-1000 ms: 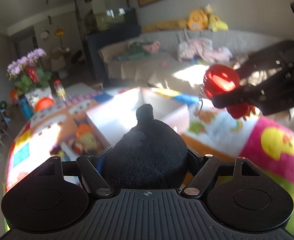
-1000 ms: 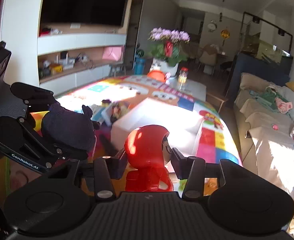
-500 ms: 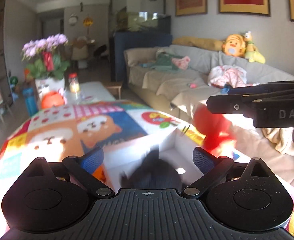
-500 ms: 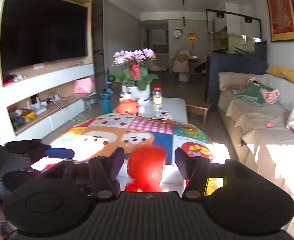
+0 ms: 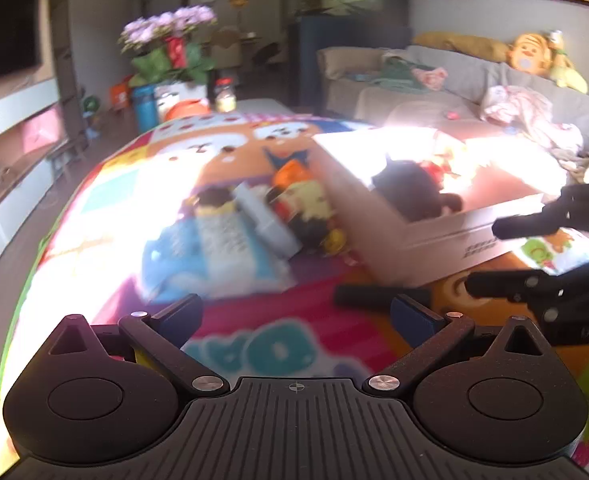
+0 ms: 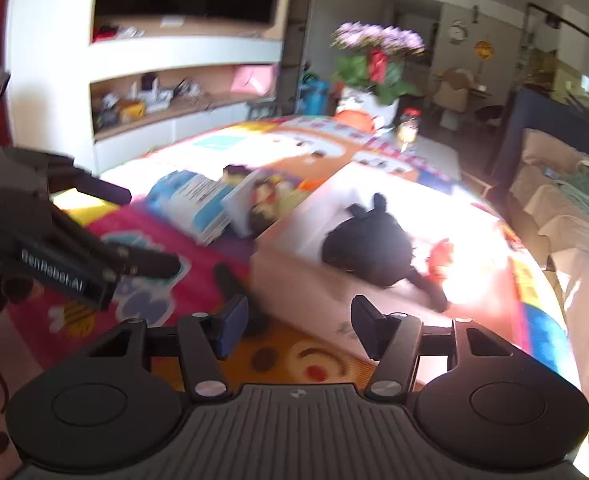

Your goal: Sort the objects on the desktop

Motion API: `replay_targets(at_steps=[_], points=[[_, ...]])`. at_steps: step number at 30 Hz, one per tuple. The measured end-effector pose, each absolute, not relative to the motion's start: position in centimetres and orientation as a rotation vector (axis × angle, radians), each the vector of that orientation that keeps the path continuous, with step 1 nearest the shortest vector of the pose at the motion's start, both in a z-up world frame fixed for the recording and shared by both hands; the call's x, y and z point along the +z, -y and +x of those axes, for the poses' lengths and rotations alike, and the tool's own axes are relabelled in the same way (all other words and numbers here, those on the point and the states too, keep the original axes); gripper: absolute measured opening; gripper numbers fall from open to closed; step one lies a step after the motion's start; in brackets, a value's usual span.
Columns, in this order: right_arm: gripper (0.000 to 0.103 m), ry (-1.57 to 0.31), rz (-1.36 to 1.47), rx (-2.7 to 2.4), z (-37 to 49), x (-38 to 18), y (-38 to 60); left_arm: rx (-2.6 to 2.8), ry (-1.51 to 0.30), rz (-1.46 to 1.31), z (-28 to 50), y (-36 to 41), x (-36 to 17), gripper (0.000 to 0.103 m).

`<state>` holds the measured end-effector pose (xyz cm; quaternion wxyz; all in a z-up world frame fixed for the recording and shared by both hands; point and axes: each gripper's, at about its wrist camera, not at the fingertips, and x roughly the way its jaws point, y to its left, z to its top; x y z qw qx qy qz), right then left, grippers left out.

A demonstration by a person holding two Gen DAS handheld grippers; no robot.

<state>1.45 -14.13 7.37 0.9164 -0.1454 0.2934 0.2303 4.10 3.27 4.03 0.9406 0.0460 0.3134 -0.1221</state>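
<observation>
A black plush toy point(image 5: 412, 194) point(image 6: 368, 248) lies inside the white cardboard box point(image 5: 446, 240) point(image 6: 306, 292) on the colourful mat. A red figure point(image 6: 440, 258) lies beside it in the box, washed out by sunlight. My left gripper point(image 5: 296, 316) is open and empty, pulled back over the mat in front of the box; it also shows in the right wrist view point(image 6: 126, 228). My right gripper point(image 6: 294, 320) is open and empty near the box's near wall; it also shows in the left wrist view point(image 5: 506, 256).
A blue-and-white booklet point(image 5: 214, 248) point(image 6: 198, 204), a white box point(image 5: 270, 220) and a small doll in yellow and orange point(image 5: 306, 200) lie left of the cardboard box. A flower pot point(image 5: 170, 64) stands at the table's far end. A sofa point(image 5: 454, 92) is to the right.
Both grippers opened and let go: the black plush and the red figure dropped into the box. Both grippers then pulled back and tilted down toward the mat.
</observation>
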Motion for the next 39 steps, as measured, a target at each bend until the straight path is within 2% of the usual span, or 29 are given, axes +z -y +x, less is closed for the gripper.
replay_targets(at_steps=[2,6,10,11,19,28,35,39], points=[[0.047,-0.626,-0.332,0.484,1.9,6.3,12.7,-0.218,-0.649,0.067,3.8,-4.7,3.5,0.103],[0.043,-0.665,-0.342,0.498,3.1,5.0,10.8,-0.172,-0.676,-0.001,3.5,-6.9,2.6,0.103],[0.024,-0.723,-0.308,0.514,3.9,4.1,9.9,-0.179,-0.693,-0.028,3.2,-7.5,1.7,0.103],[0.022,-0.740,-0.294,0.540,3.9,4.1,9.7,-0.186,-0.694,-0.029,3.2,-7.5,1.6,0.103],[0.022,-0.764,-0.383,0.646,-0.1,5.3,9.3,-0.224,-0.732,-0.052,3.6,-7.2,0.5,0.103],[0.022,-0.724,-0.388,0.613,1.7,4.7,8.0,-0.225,-0.722,-0.047,3.3,-7.1,0.2,0.103],[0.019,-0.736,-0.370,0.598,0.4,4.9,11.0,-0.308,-0.760,0.102,3.4,-6.5,0.5,0.103],[0.021,-0.755,-0.307,0.529,-0.6,4.6,15.2,-0.323,-0.620,0.108,4.7,-7.3,4.0,0.103]])
